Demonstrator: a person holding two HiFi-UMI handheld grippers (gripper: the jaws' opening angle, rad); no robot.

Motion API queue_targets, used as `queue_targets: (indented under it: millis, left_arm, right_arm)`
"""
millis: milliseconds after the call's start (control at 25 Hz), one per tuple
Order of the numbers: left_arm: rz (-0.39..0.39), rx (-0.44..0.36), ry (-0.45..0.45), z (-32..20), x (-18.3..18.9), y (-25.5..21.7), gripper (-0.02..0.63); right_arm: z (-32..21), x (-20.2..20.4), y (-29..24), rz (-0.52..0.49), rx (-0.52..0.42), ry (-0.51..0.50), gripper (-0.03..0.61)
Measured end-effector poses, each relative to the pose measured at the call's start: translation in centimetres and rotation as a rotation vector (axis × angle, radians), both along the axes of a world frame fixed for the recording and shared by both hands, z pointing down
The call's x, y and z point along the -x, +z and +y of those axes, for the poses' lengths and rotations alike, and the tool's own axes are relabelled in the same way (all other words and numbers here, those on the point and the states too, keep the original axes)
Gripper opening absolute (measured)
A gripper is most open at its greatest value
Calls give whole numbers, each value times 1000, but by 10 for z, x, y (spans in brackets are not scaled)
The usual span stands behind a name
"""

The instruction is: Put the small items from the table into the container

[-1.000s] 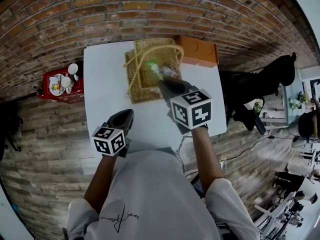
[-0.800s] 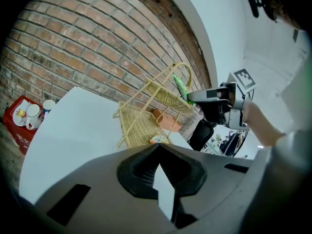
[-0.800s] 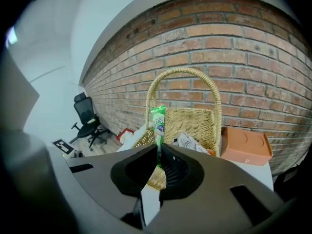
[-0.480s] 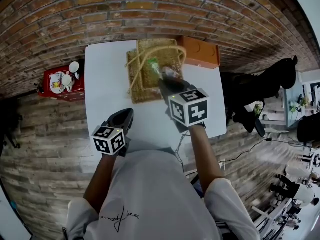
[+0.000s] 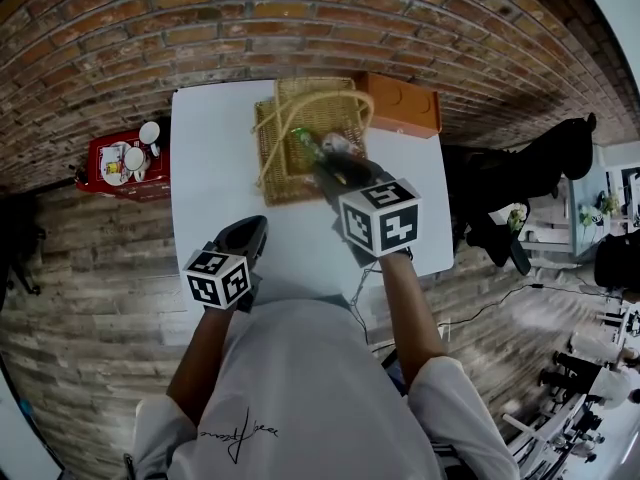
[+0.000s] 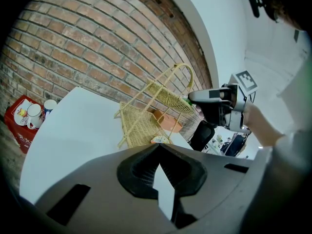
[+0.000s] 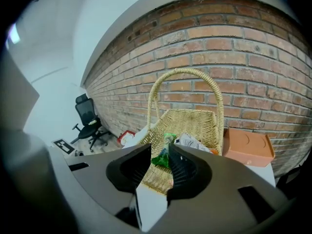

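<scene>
Release step: the right gripper (image 7: pixel 161 149), poised over the handled woven straw basket (image 7: pixel 195 122), is opening its jaws around a small green crinkled packet (image 7: pixel 163 156) hanging between them above the basket's interior. The left gripper (image 6: pixel 158 147), closed and empty, waits above the white table (image 5: pixel 210 168). The next move probably calls for a full release, then withdrawal clear of the handle.

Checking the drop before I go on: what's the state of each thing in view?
Right gripper: jaws opening, green packet between them, over basket.
Green packet: not yet dropped.
Left gripper: shut, empty.
Basket: upright on table, handle up, white packet inside.
Orange box: on table behind basket.
</scene>
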State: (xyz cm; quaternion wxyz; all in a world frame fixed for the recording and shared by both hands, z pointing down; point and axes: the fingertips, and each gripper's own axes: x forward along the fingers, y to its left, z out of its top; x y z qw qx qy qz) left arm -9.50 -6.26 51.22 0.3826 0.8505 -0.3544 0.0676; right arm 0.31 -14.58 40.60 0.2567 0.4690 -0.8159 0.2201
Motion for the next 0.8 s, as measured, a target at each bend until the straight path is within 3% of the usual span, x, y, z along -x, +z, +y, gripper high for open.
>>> queue_targets:
  millis: [320, 520, 800]
  left_arm:
    - [5, -8, 2, 1, -1, -4, 9]
    - [2, -16, 6, 4, -1, -5, 9]
    - [5, -27, 9, 11, 0, -11, 9]
  right_arm:
    - [9, -4, -19, -37, -70, 19, 106]
    - [26, -4, -27, -27, -107, 2, 44]
    - [49, -1, -26, -32, -127, -12, 30]
